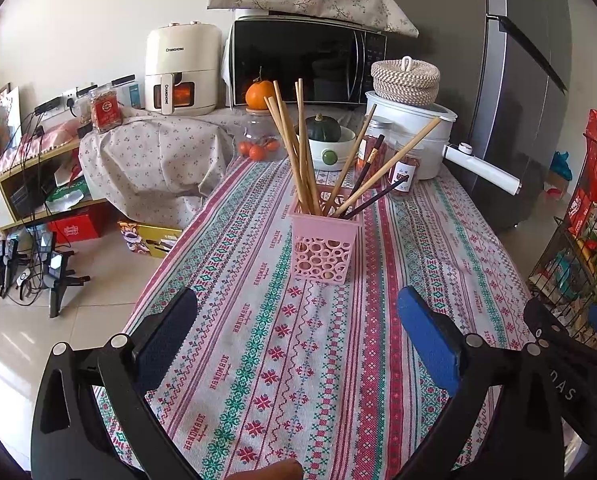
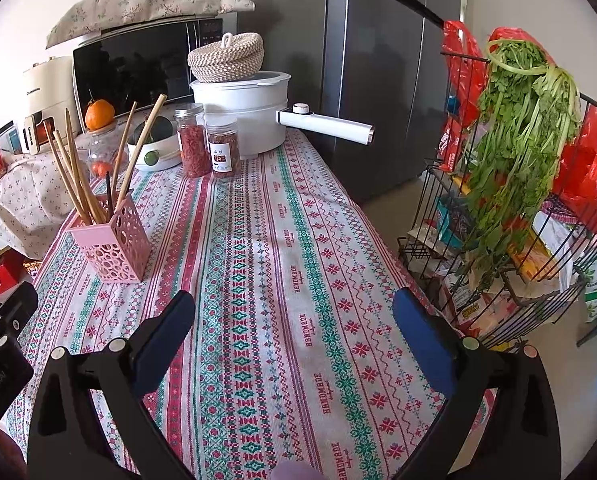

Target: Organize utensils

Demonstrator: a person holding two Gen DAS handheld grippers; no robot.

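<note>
Left gripper (image 1: 298,316) and right gripper (image 2: 294,316) both spread wide and empty, chopsticks (image 1: 298,148) upright in pink holder (image 1: 323,248) — lower ends hidden inside, patterned tablecloth (image 1: 338,380) cut off at frame edge.

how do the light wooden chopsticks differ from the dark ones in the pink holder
The light wooden chopsticks are pale tan and make up most of the bunch; the dark chopsticks are near black and only a few. In the left wrist view the light ones fan out both left and right and rise higher, while the dark ones all lean right and end lower. Both kinds stand in the pink holder, tips down, leaning on its rim.
</note>
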